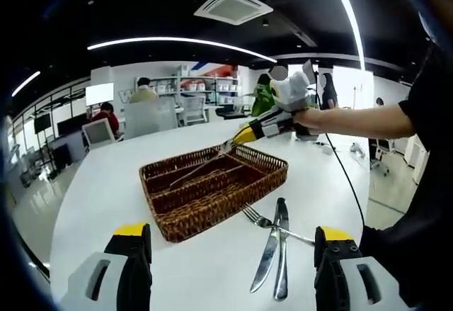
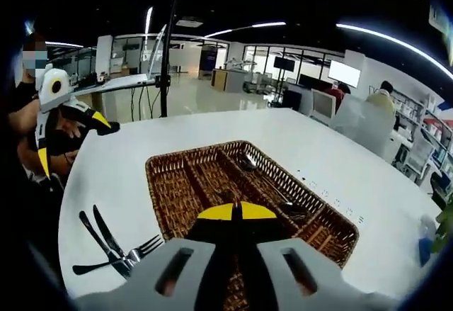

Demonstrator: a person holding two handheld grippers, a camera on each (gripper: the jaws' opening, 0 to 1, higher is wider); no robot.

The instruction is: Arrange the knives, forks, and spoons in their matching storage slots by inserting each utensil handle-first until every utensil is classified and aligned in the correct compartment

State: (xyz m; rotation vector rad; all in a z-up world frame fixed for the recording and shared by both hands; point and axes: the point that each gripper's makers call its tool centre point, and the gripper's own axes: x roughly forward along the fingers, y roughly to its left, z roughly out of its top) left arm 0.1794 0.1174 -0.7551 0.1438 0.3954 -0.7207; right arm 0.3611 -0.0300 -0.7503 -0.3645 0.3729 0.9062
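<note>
In the left gripper view, the left gripper [image 1: 230, 258] hung low over the white table [image 1: 106, 190], jaws spread wide with nothing between them. Just beyond its right jaw lay two knives [image 1: 274, 251] and a fork [image 1: 263, 221], crossed in a loose pile on the table, beside the near corner of the wicker tray [image 1: 212, 187]. Past the pile stood the tray, its compartments running lengthwise. At the tray's far side, the right gripper [image 1: 239, 137] was clenched on a utensil [image 1: 202, 168], which slanted down into a compartment; its type could not be told. In the right gripper view, that gripper's jaws met directly above the tray.
</note>
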